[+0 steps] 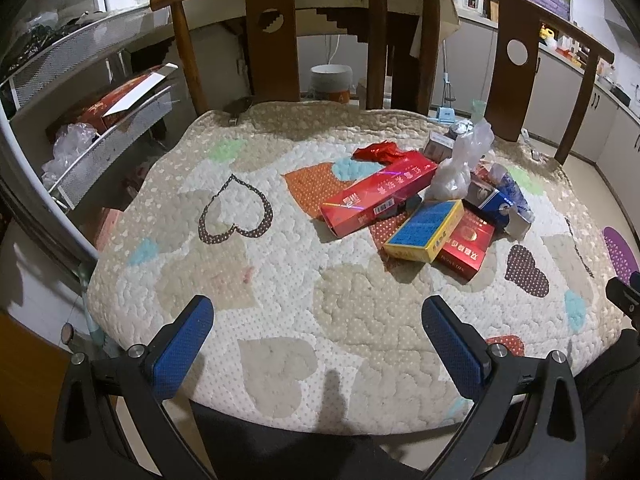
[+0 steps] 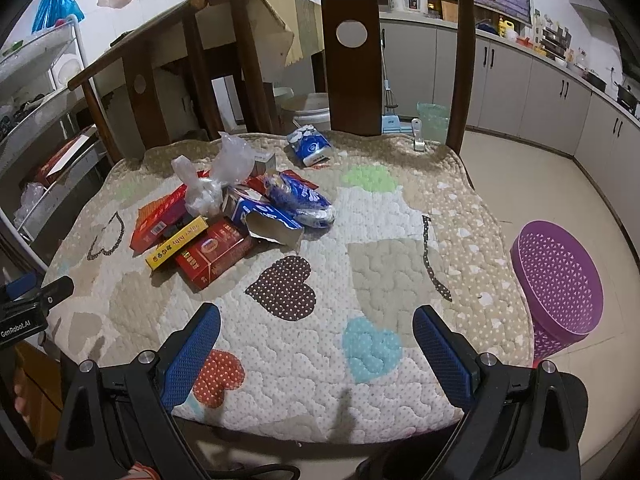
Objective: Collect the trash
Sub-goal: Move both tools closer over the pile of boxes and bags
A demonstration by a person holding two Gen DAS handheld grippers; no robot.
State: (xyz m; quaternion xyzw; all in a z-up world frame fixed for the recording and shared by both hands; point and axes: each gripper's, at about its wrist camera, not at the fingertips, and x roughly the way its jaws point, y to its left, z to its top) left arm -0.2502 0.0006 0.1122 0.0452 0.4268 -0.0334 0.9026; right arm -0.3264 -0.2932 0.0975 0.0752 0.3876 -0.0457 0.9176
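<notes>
Both grippers hover over the near edge of a quilt [image 1: 280, 280] printed with hearts, which covers a seat with wooden chair backs [image 1: 272, 36] behind it.

In the left wrist view, the left gripper [image 1: 318, 340] sits at the bottom of the frame, its blue-padded fingers [image 1: 184, 344] wide apart with nothing between them. The trash pile lies right of centre, well away from the fingers. A long red box [image 1: 376, 200] rests at an angle, with a crumpled red wrapper [image 1: 380, 151] behind it. A blue and yellow box [image 1: 426, 236] lies in front, partly on top of a small red box [image 1: 466, 250]. A clear plastic bag [image 1: 456, 168] stands in the middle of the pile, and a torn blue box [image 1: 500, 202] lies to its right. At left, a wire rack [image 1: 80, 60] holds a red box and plastic.

In the right wrist view, the right gripper [image 2: 316, 344] is at the bottom, fingers [image 2: 440, 360] also wide apart and holding nothing. Here the pile sits in the upper left of the quilt. A blue packet [image 2: 304, 198] lies against the torn blue box, and another blue packet [image 2: 310, 145] lies apart near the far edge. A purple basket [image 2: 560, 284] stands at the right edge, just beside the quilt. The left gripper shows at the left edge.
</notes>
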